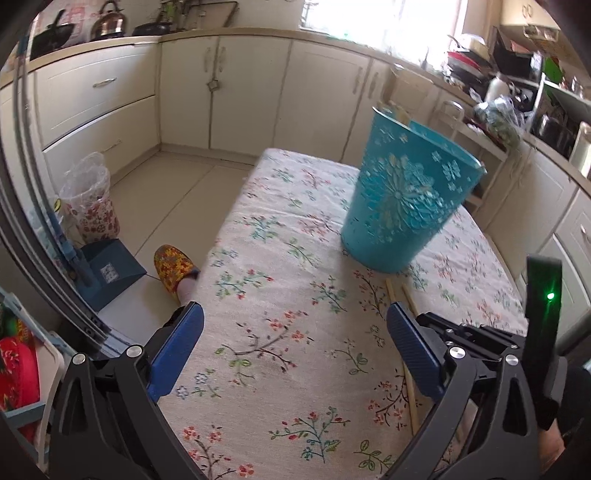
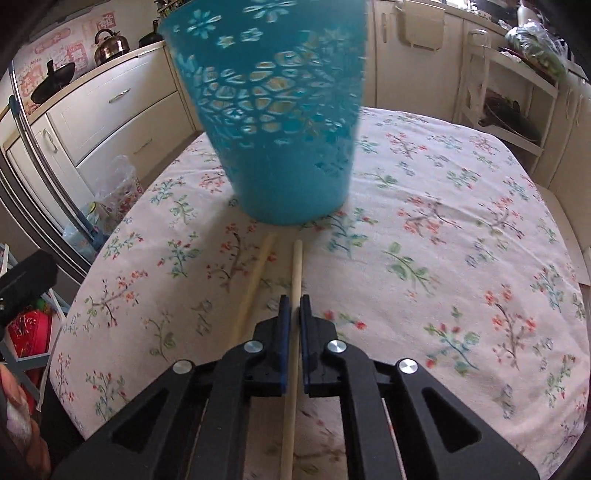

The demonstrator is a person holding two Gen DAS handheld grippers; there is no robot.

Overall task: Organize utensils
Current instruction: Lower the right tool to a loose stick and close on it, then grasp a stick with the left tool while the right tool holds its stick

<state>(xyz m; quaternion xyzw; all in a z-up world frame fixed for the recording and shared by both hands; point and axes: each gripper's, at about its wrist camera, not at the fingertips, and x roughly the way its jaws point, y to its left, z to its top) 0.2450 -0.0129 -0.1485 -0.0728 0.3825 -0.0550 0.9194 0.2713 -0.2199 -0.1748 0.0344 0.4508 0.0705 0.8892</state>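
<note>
A: Start with the left wrist view. What sits on the surface (image 1: 280,258)?

B: A floral cloth covers it, and a teal basket (image 1: 402,199) with cut-out flower patterns stands on it, leaning a little. Pale stick ends poke above its far rim, though they are too small to identify.

A: And the left claw (image 1: 295,350)?

B: Its blue pads (image 1: 177,347) are spread wide with nothing between them, hovering on the near side of the basket. Two wooden sticks lie on the cloth nearer than the basket; the right pad covers part of them.

A: Anything off the surface?

B: A flowered slipper (image 1: 171,267) on the floor to the left of the basket, and a kettle (image 1: 108,23) on the far counter.

A: Now the right wrist view.

B: The basket (image 2: 273,122) fills the upper middle and is blurred. The right claw (image 2: 294,310) is closed on a wooden stick (image 2: 295,273), which runs between the pads and points toward the basket's base, its tip just short of it.

A: The second one?

B: The other stick (image 2: 255,280) lies on the cloth just left of the held one, angled toward the same base and outside the claw.
</note>
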